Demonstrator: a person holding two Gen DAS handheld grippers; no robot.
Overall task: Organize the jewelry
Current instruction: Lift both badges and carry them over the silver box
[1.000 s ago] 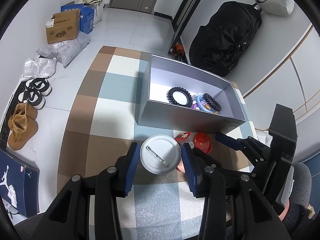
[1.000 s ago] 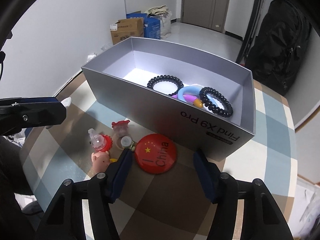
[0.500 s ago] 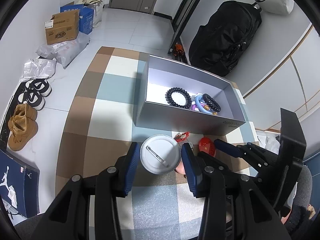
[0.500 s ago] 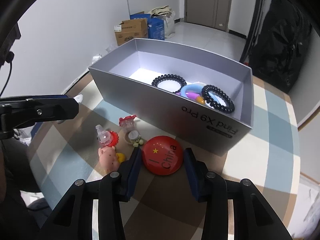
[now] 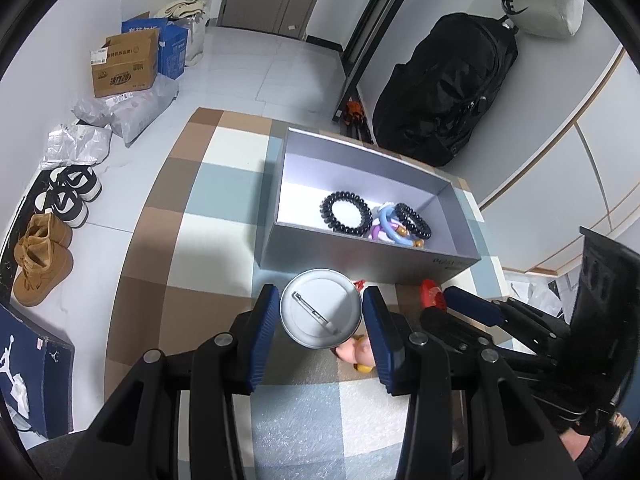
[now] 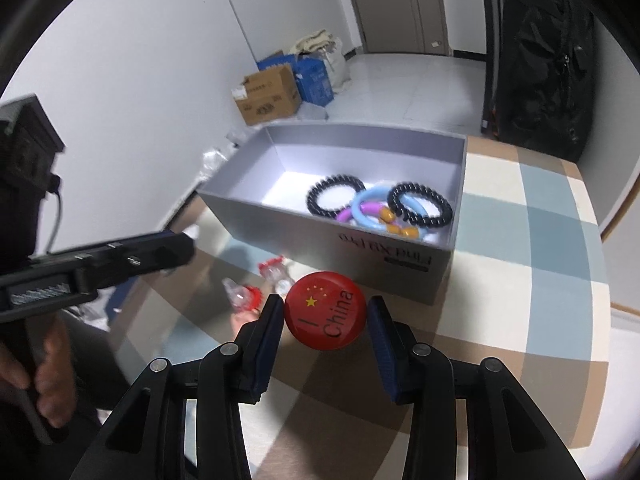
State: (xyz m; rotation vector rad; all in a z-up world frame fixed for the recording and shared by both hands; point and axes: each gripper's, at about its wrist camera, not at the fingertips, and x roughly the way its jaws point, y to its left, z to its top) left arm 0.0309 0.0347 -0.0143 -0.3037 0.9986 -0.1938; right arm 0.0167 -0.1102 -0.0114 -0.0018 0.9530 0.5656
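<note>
R gripper [image 6: 326, 326]: jaws have just been closing; pads now pinch the red "I China" badge [image 6: 325, 310] by its rim, lifted off the checked tablecloth [image 6: 532, 248], just in front of the box's near wall.
L gripper [image 5: 322, 316]: partly closed, pads clamp the white badge [image 5: 321, 314] at both edges; pin-back side faces cam, front not visible.
Box: grey open box [image 5: 344, 246] sits toward the far edge of the tabletop; print on near wall reads upside down from R cam, blurred.
In box: 2 black coil hair ties [image 6: 335, 199], blue ring [image 6: 370, 210], purple ring and orange beads at the R end; the rings overlap, purple one mostly covered.
Small toys: red-capped bits [image 6: 276, 272] + pink figure [image 5: 356, 354] on the cloth between the two grippers; blurred in R cam, half hidden behind L gripper's finger in L cam.
Hand: person's hand [image 6: 44, 376] on L gripper handle, cut by frame edge, blurred.
Red badge in L cam: only a sliver shows, edge-on.
</note>
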